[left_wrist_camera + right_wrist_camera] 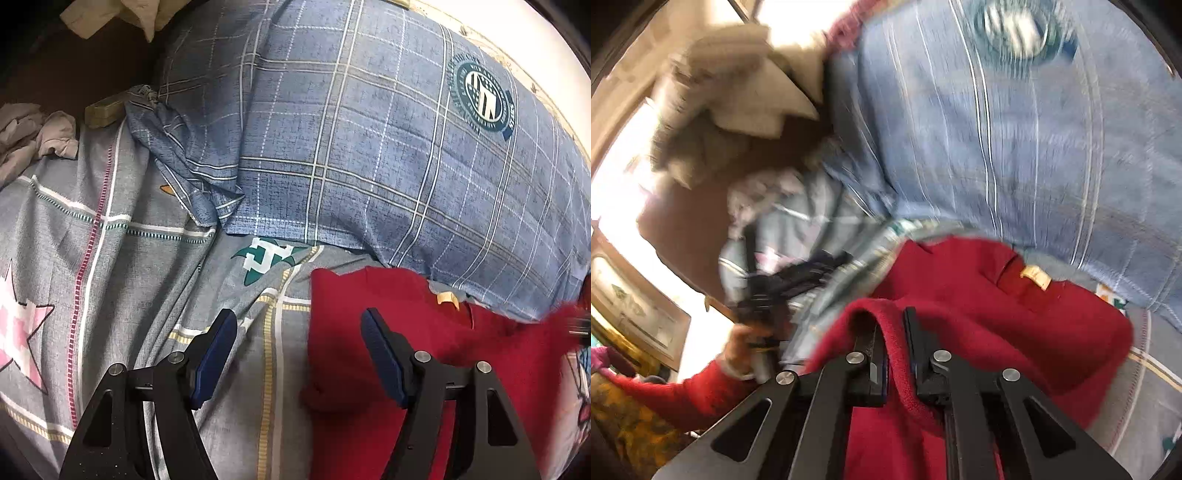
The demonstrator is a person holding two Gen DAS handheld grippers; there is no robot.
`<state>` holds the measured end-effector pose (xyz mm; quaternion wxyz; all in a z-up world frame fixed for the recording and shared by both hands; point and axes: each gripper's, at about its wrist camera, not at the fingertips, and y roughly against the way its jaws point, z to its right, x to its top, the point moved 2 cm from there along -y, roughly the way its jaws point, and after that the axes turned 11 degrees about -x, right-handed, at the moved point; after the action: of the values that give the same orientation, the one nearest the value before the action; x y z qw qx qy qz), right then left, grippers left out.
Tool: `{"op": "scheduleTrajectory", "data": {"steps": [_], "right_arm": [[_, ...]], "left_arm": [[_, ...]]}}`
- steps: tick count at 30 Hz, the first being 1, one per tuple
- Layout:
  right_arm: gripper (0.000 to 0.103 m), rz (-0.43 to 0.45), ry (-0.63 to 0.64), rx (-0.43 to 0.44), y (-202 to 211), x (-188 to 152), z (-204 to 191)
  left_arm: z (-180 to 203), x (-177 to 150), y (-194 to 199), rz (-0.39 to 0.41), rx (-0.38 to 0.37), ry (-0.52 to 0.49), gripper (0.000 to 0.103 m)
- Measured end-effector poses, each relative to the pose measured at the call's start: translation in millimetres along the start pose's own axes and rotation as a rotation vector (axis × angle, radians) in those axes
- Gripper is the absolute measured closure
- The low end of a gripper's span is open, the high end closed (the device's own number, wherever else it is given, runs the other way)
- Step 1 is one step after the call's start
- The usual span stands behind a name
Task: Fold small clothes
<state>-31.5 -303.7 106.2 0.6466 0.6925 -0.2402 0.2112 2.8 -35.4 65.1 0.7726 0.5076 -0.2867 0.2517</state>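
A red fleece garment (pixel 424 350) with a tan neck label (pixel 447 298) lies on the grey patterned bedsheet (pixel 129 258). My left gripper (pixel 299 325) stands open over the garment's left edge. One blue pad (pixel 218 350) is above the sheet, the other above the red cloth, and nothing is between them. In the right wrist view my right gripper (pixel 892 321) is shut on a raised fold of the red garment (pixel 979 295), which drapes over and between its fingers. A hand in a red sleeve (pixel 701 391) holds the left gripper (pixel 790 280), blurred at the left.
A blue plaid quilt (pixel 369 147) is bunched up right behind the garment. A crumpled grey cloth (pixel 37 136) lies at the bed's left edge, with cream fabric (pixel 122 18) beyond it over a dark floor. The right wrist view is motion-blurred.
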Motion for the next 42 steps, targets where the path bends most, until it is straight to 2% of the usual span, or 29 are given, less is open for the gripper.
{"op": "scheduleTrajectory", "data": {"steps": [3,4,6,7,11,13,15,18,20,21,24,27,28,29,30,32,35,37,39,41,42], "right_arm": [[0.083,-0.101,-0.026,-0.162,-72.5,8.9,16.3],[0.073,-0.139,-0.102,-0.22,-94.0,10.2,34.5],[0.071,-0.15,-0.213,-0.282,-104.1,7.6,57.9],[0.07,-0.118,-0.235,-0.306,-98.6,5.1,62.5],[0.042,-0.003,-0.195,-0.414,-56.6,-11.4,61.2],[0.037,0.046,-0.173,-0.451,-27.3,-20.2,58.9],[0.036,0.08,-0.172,-0.474,-9.4,-30.0,62.2],[0.037,0.126,-0.161,-0.409,6.4,-51.6,55.8],[0.037,0.118,-0.125,-0.394,3.6,-65.7,47.8],[0.037,0.109,-0.098,-0.405,1.7,-73.1,43.7],[0.039,0.062,0.017,-0.515,-15.0,-92.7,35.1],[0.044,0.003,0.076,-0.587,-29.6,-106.9,41.7],[0.058,-0.008,0.089,-0.65,-32.9,-110.1,48.4],[0.086,-0.024,0.082,-0.695,-35.0,-111.9,57.0],[0.097,-0.032,0.057,-0.692,-34.4,-112.9,63.2],[0.097,0.007,-0.034,-0.62,-19.1,-113.3,71.4],[0.097,0.112,-0.078,-0.585,21.3,-117.6,67.5],[0.097,0.138,-0.126,-0.558,39.7,-127.4,74.1],[0.096,0.095,-0.133,-0.594,37.1,-138.5,84.5],[0.087,0.018,-0.148,-0.635,28.4,-151.3,95.1],[0.083,-0.007,-0.174,-0.617,28.5,-155.3,99.0]], "left_arm": [[-0.1,0.7,-7.2,-0.028,-0.004,-0.023,0.034],[-0.9,1.2,-8.7,-0.035,-0.008,-0.022,0.034],[-1.4,4.2,-9.6,-0.041,-0.031,-0.015,0.034],[-1.3,5.7,-8.8,-0.043,-0.047,-0.013,0.034],[4.1,6.7,-2.2,-0.035,-0.103,-0.039,0.032],[5.0,4.4,-0.5,-0.029,-0.113,-0.053,0.03],[2.5,2.3,-2.3,-0.032,-0.116,-0.044,0.029],[-2.8,3.2,-7.4,-0.039,-0.129,-0.004,0.029],[-3.9,5.2,-11.0,-0.04,-0.126,0.008,0.029],[-5.0,6.0,-12.5,-0.037,-0.12,0.01,0.029],[-6.9,7.8,-15.9,-0.035,-0.105,0.021,0.029],[-10.5,11.6,-17.0,-0.025,-0.106,0.043,0.029],[-11.4,12.7,-15.7,-0.02,-0.104,0.046,0.029],[-13.2,13.9,-14.5,-0.012,-0.1,0.049,0.029],[-15.3,15.2,-13.0,-0.003,-0.092,0.051,0.029],[-18.3,15.8,-9.0,0.01,-0.082,0.06,0.029],[-23.3,15.9,-6.5,0.021,-0.078,0.092,0.029],[-22.4,14.2,-7.2,0.016,-0.084,0.093,0.029],[-17.6,11.2,-10.2,0.0,-0.082,0.072,0.029],[-11.5,7.4,-11.2,-0.008,-0.078,0.048,0.029],[-9.4,6.9,-11.5,-0.011,-0.08,0.039,0.029]]}}
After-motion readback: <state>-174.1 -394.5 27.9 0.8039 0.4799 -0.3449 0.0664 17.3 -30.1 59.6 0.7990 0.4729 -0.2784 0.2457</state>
